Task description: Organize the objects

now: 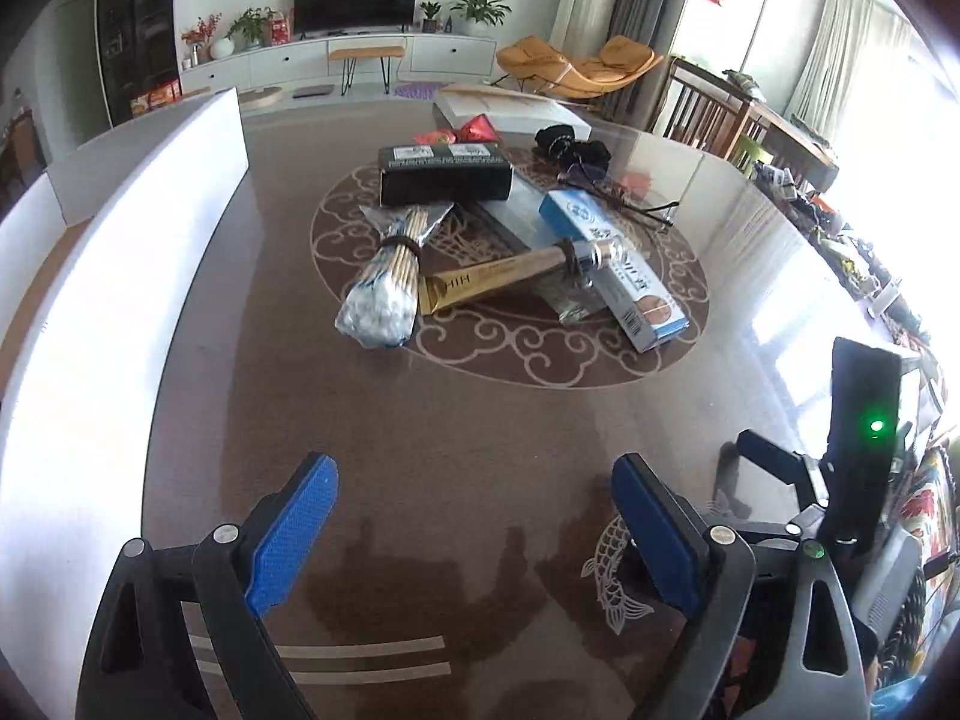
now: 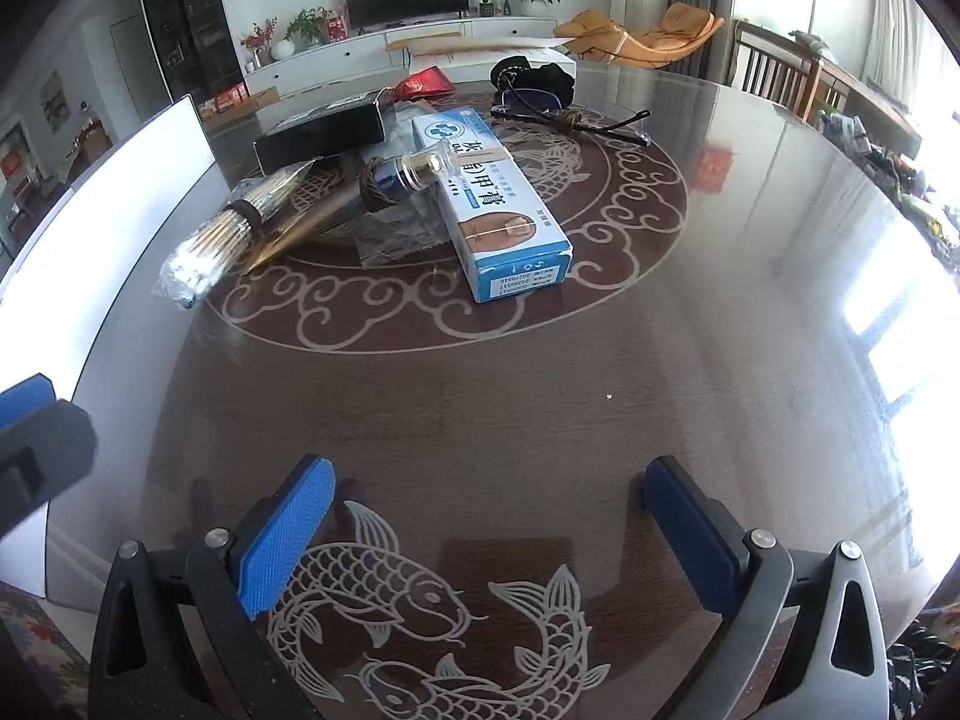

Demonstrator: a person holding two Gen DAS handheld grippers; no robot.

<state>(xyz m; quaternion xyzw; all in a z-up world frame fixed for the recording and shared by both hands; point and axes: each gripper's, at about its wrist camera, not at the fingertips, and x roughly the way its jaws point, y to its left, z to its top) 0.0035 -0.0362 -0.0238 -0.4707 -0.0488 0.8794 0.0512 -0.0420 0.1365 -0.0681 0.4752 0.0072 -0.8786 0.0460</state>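
A pile of objects lies at the centre of the round brown table (image 1: 480,420): a black box (image 1: 444,173), a bundle of wooden sticks in plastic (image 1: 384,282), a gold tube (image 1: 480,285), a blue-and-white medicine box (image 1: 612,264), glasses (image 1: 624,192) and a black pouch (image 1: 570,144). The right wrist view shows the medicine box (image 2: 492,204), the sticks (image 2: 222,240) and the black box (image 2: 324,132). My left gripper (image 1: 474,480) is open and empty, short of the pile. My right gripper (image 2: 489,480) is open and empty above the fish pattern.
A white open box (image 1: 120,252) stands along the table's left edge; it also shows in the right wrist view (image 2: 108,228). A flat white box (image 1: 510,111) and red packets (image 1: 477,129) lie at the far side. Chairs and a cluttered side table stand to the right.
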